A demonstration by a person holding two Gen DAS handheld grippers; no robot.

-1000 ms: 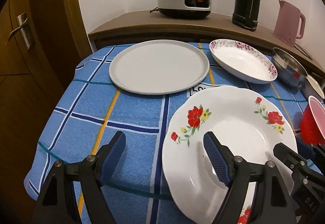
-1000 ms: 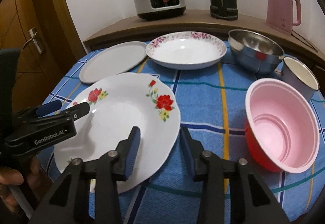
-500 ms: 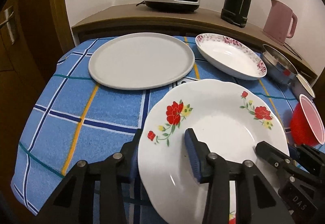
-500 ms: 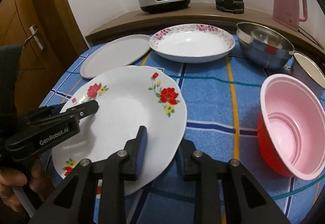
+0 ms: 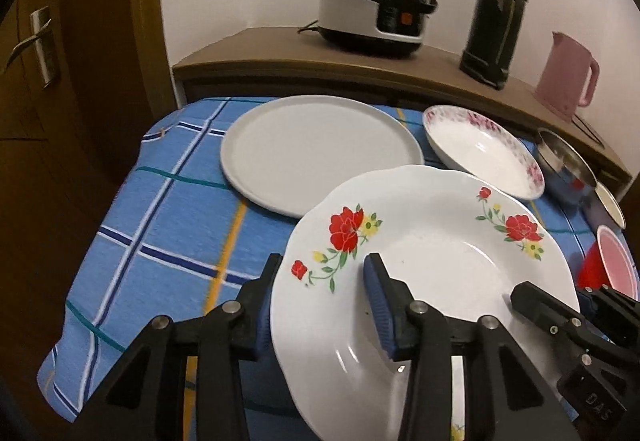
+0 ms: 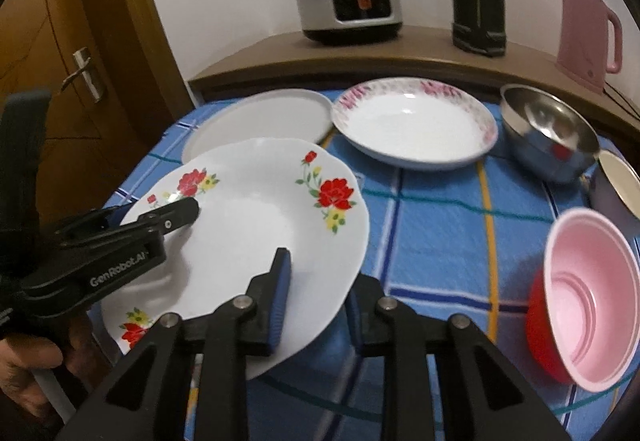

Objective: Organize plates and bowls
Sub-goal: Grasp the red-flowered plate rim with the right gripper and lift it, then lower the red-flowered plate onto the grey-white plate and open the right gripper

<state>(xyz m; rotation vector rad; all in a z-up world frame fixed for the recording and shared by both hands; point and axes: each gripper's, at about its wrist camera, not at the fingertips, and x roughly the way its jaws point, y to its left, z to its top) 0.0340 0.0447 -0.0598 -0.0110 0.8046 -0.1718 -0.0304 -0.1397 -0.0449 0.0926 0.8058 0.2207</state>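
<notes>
Dim warm indoor light is falling; fisheye edges are bending and darkening, and motion blur is softening everything.

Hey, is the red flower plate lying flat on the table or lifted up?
Lifted and tilted: the red flower plate hangs over the gray plate, both grippers clamped on its rim.

I have both grippers pointing down and forward. My left gripper (image 5: 324,293) has closed its jaws and now clamps a rim between the pads. My right gripper (image 6: 316,293) has also been closing, and it pinches the opposite edge.
</notes>
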